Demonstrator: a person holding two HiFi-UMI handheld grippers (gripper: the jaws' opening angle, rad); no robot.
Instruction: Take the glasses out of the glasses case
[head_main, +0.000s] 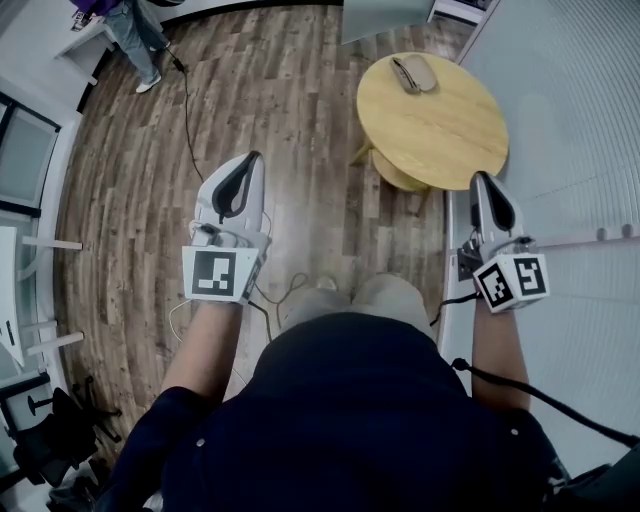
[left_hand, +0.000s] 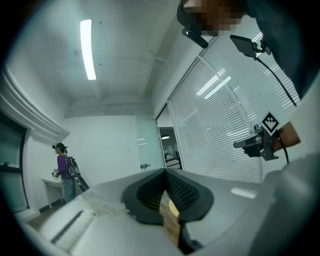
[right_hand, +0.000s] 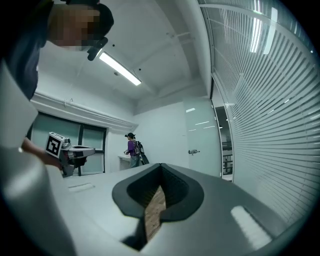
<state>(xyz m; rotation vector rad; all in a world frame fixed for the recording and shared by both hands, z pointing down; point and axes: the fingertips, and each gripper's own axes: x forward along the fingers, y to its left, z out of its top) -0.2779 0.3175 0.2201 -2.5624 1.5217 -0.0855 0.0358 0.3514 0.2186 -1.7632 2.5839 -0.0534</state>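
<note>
We judge that the step in hand is the approach, with nothing yet done to the glasses case (head_main: 412, 73). It lies near the far edge of the round wooden table (head_main: 440, 135) in the upper right of the head view, well apart from both claws. It looks closed, though it is too small in the frame to be sure, and no glasses show.

The left gripper (head_main: 250, 165) sits left of centre in the head view, over the plank floor (head_main: 300, 90). In its own view its jaws (left_hand: 166, 176) meet at the tip with nothing between them; only a sliver of floor shows through the gap behind. The right gripper (head_main: 481, 182) is at the right of the frame, beside the slatted blind wall (head_main: 570, 110). Its jaws (right_hand: 161, 169) are likewise pressed together and empty.

Both forearms reach straight forward from the body at about the same height. The grippers point level, not down at the table, and each marker cube sits at the wrist end.

In our view, the next move calls for bringing both claws over the table, tipping them down and parting the jaws. One would then steady the case while the other lifts its lid.

Another person (head_main: 130, 30) stands at the upper left, far from the work.
</note>
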